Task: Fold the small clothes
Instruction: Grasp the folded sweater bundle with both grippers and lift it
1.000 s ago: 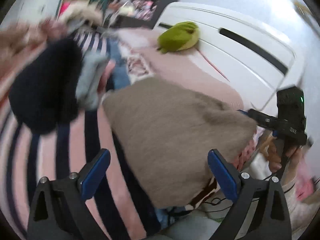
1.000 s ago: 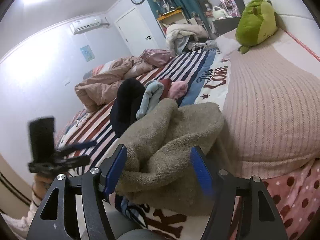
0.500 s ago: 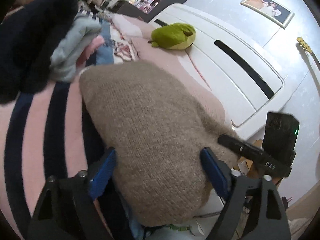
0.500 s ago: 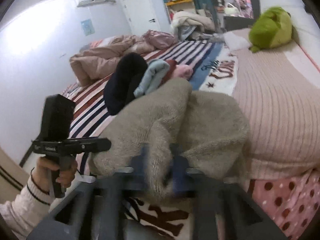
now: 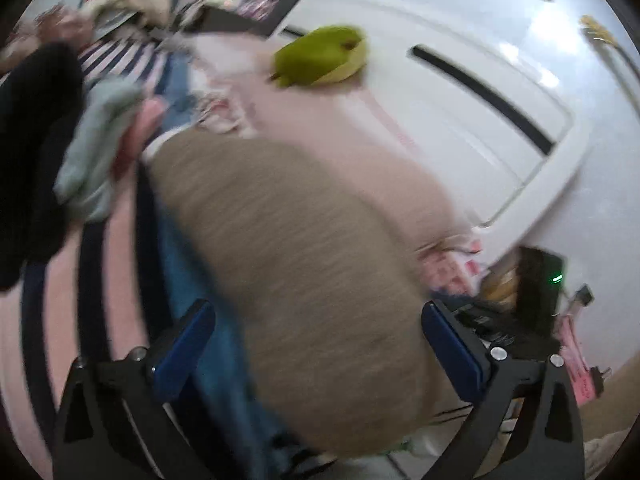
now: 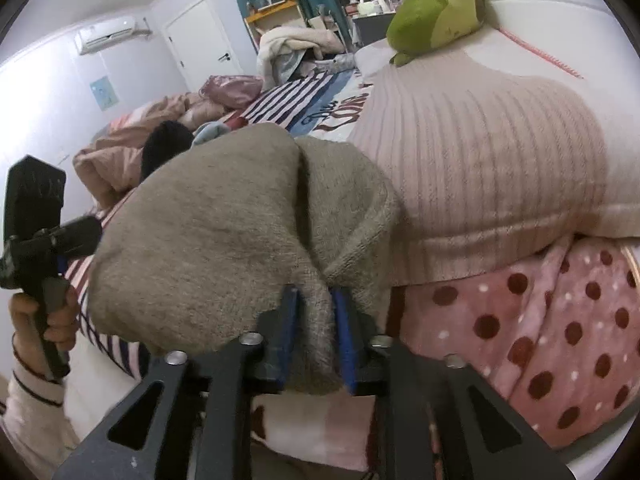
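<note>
A beige knit garment lies bunched on the striped bed sheet. My left gripper hovers over its near end with the jaws wide and still opening. The cloth lies between the blue pads, which do not touch it; the view is blurred. In the right wrist view the same garment is folded over itself. My right gripper pinches a thick fold at its near edge between narrow jaws that are opening slightly. A hand holds the left gripper's handle at far left.
A green plush toy rests by the white headboard. A pink ribbed knit lies right of the beige garment, over a polka-dot blanket. Dark, light-blue and pink clothes are piled behind it to the left.
The right gripper dropped toward the beige garment and its jaws closed in on a fold at the near edge. The left gripper shifted along the bed; its jaws narrowed, then spread wide again.
</note>
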Demonstrator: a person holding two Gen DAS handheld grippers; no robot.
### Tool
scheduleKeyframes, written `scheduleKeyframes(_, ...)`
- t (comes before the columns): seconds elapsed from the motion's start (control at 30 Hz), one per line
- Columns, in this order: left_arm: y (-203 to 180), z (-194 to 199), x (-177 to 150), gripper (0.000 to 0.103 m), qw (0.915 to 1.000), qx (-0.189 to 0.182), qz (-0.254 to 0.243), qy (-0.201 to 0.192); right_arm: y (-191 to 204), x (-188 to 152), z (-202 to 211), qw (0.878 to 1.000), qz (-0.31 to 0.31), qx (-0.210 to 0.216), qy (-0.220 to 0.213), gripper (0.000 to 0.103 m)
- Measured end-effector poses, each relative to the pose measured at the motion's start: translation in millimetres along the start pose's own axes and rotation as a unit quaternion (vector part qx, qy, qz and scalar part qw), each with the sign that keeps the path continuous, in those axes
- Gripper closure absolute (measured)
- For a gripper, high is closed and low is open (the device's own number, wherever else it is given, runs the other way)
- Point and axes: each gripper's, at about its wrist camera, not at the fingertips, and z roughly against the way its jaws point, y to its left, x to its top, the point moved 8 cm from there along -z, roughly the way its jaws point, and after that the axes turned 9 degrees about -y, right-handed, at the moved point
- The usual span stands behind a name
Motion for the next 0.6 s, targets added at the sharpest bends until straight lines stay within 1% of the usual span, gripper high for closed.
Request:
scheduleKeyframes(0.03,7.4,2.7,-4.2,0.001,0.9998,-0.01,0.018,0.006,-1.5,1.0,-2.0,1.0,0.003,-0.006,0.003,0.053)
scheduleKeyframes(0.07,14.2,3.6,-7.4,0.001,0.9989,-0.02,0.04,0.011,-3.2,1.7,-5.1,1.0,0.003,-0.003,0.011,0.041)
scheduleKeyframes(0.1,17.8,2.9,-11.2,0.001,0.9977,-0.028,0.06,0.017,-4.1,1.7,-8.4,1.0,-0.002,0.005,0.02,0.04)
scheduleKeyframes(0.13,20.9,1.8,-17.0,0.001,0.9951,-0.045,0.085,0.024,-6.0,0.9,-10.5,0.999,-0.012,0.017,0.03,0.04)
scheduleKeyframes(0.2,23.6,-6.0,-25.3,0.001,0.9879,-0.077,0.131,0.031,-11.8,-1.9,-16.0,0.997,-0.042,0.046,0.049,0.04)
scheduleKeyframes(0.27,24.7,-16.4,-31.9,0.001,0.9799,-0.104,0.166,0.035,-14.1,-4.2,-21.0,0.994,-0.055,0.068,0.06,0.04)
scheduleKeyframes(0.3,24.8,-19.9,-34.3,0.001,0.9767,-0.113,0.18,0.034,-14.8,-5.8,-22.0,0.993,-0.058,0.076,0.064,0.04)
scheduleKeyframes(0.33,25.0,-22.7,-35.5,0.001,0.9753,-0.112,0.188,0.03,-15.9,-7.6,-23.4,0.992,-0.064,0.083,0.067,0.04)
scheduleKeyframes(0.37,23.4,-23.1,-35.4,0.004,0.9763,-0.109,0.186,0.025,-18.7,-9.3,-25.3,0.99,-0.077,0.095,0.071,0.04)
scheduleKeyframes(0.4,19.6,-22.4,-34.7,0.017,0.9781,-0.107,0.177,0.018,-20.8,-9.9,-28.1,0.988,-0.089,0.103,0.074,0.04)
scheduleKeyframes(0.43,15.5,-19.5,-32.2,0.022,0.9809,-0.102,0.165,0.012,-22.9,-11.2,-29.9,0.985,-0.103,0.111,0.078,0.04)
scheduleKeyframes(0.5,7.9,-13.9,-28.8,0.039,0.9854,-0.088,0.145,0.011,-25.2,-14.8,-31.2,0.981,-0.125,0.125,0.082,0.04)
scheduleKeyframes(0.6,1.6,-5.0,-26.0,0.049,0.9895,-0.073,0.124,0.012,-23.1,-16.6,-33.8,0.975,-0.146,0.143,0.085,0.04)
